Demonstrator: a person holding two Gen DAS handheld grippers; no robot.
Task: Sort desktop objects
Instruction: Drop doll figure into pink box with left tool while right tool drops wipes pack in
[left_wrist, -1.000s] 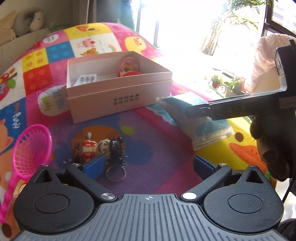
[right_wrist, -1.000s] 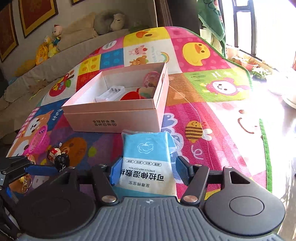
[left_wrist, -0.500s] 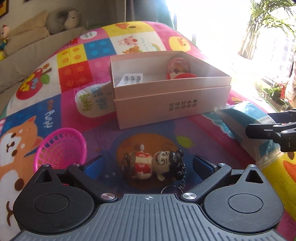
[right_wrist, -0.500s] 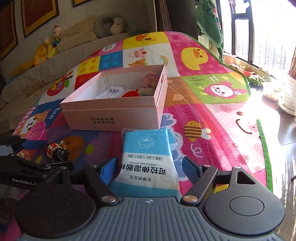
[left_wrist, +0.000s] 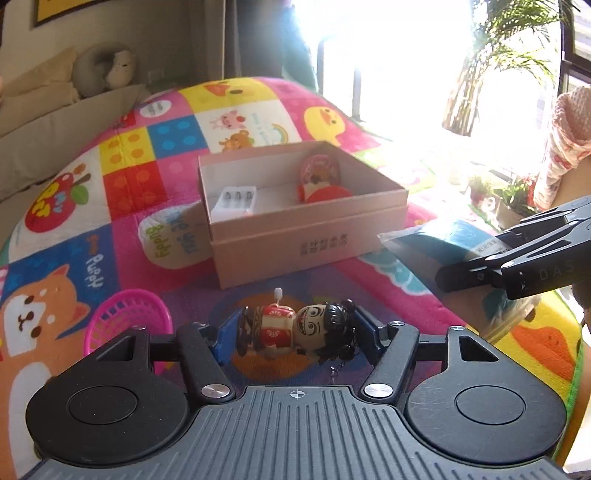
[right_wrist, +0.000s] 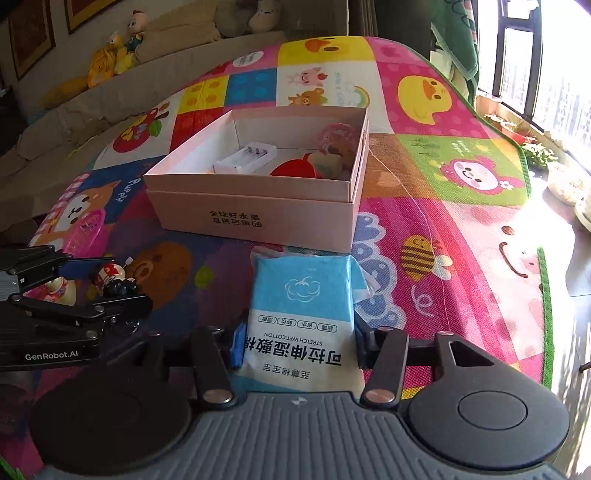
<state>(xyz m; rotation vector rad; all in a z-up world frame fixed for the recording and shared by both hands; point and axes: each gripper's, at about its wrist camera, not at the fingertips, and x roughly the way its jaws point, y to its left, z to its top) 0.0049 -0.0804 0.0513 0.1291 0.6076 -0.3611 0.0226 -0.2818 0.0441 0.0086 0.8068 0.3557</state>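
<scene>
Change: a moment ago both pairs of tongs stood spread around their objects; now both have drawn in, and the doll keychain looks raised off the mat.
Left tongs: the left gripper (left_wrist: 295, 330) is clenched on the doll keychain (left_wrist: 295, 328), one blue pad at the feet, the other at the black hair.
Doll axis: its length runs straight across the gap from pad to pad, so the squeeze is end to end; the key ring dangles below.
Right tongs: the right gripper (right_wrist: 298, 341) grips the wet-cotton pack (right_wrist: 301, 314) by its long side edges, pack pointing straight ahead.
Key relation: the pink box (left_wrist: 310, 240) lies directly ahead of both tools. In the right wrist view the pack's far end sits just short of the box's front wall, so the right hand seems nearer.
Box contents: a white battery case (left_wrist: 236, 197) left, red and pink toys (left_wrist: 319, 182) right; the middle floor is bare.
Aside: a pink basket (left_wrist: 125, 317) lies left of the left tongs.
</scene>
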